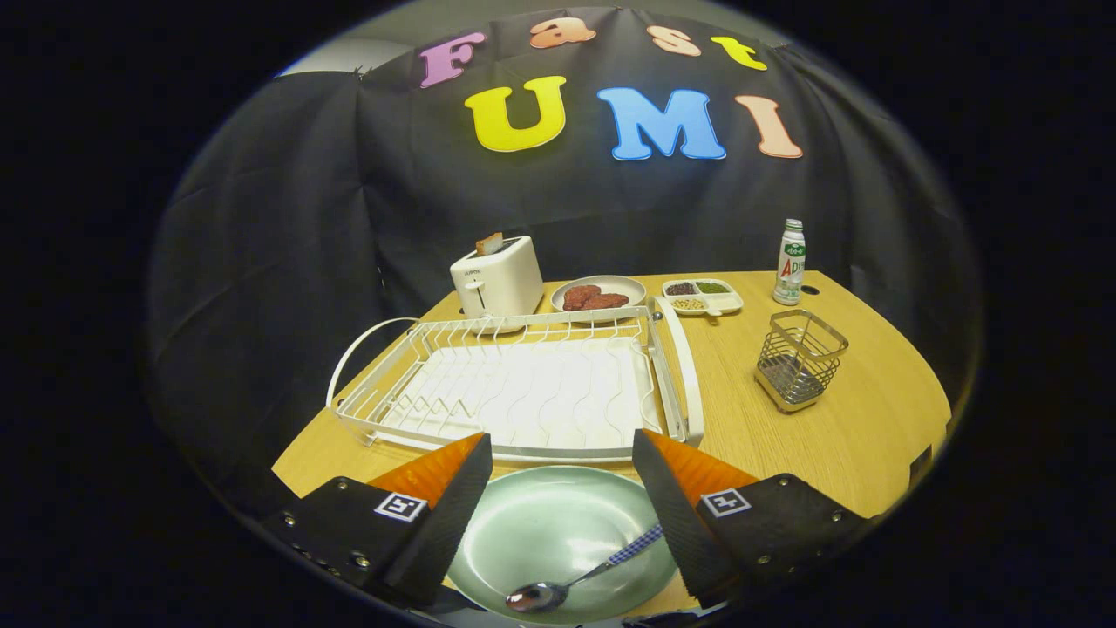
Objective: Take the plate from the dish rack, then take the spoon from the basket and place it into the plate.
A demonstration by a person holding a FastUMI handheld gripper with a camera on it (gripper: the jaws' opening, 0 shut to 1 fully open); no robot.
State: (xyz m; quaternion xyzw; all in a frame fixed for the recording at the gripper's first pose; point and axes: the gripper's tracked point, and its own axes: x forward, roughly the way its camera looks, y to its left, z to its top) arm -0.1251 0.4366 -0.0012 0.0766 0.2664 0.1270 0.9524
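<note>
A pale green plate (545, 532) lies flat on the wooden table, between and below my two fingers. A metal spoon (571, 583) with a blue checked handle rests in the plate, its bowl toward me and its handle running under the right finger. My gripper (562, 453) is open above the plate with nothing between its fingers. Just beyond the fingers sits the white wire dish rack (523, 392), with nothing standing in it. The small wire basket (798, 359) stands to the right of the rack.
At the back of the table (872, 419) stand a white toaster (497, 279) with a slice in it, a plate of meat (597, 295), a divided snack dish (702, 296) and a small bottle (791, 262). Bare wood lies between rack and basket.
</note>
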